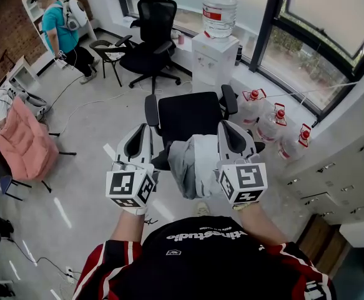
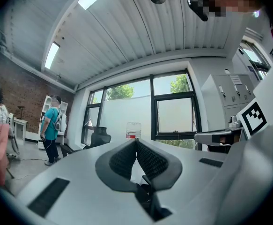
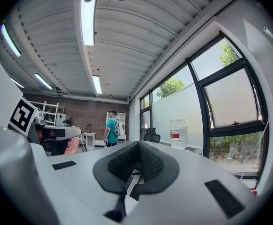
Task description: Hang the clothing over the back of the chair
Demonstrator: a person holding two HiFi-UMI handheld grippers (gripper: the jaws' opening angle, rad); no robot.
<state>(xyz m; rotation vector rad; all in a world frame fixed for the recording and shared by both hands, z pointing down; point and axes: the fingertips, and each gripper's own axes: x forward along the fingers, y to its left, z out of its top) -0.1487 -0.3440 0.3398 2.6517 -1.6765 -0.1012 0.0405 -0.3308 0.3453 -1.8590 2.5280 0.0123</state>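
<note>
A black office chair stands just in front of me, its seat and armrests seen from above. A grey and white garment hangs in folds at the chair's near edge, apparently over its back, between my two grippers. My left gripper is held level to the garment's left, and in the left gripper view its jaws meet at the tips with nothing between them. My right gripper sits close against the garment's right side. Its jaws are also shut and empty in the right gripper view.
A second black chair and a white water dispenser stand by the window. Water jugs sit on the floor at the right. A pink garment lies on a chair at the left. A person in teal stands far left.
</note>
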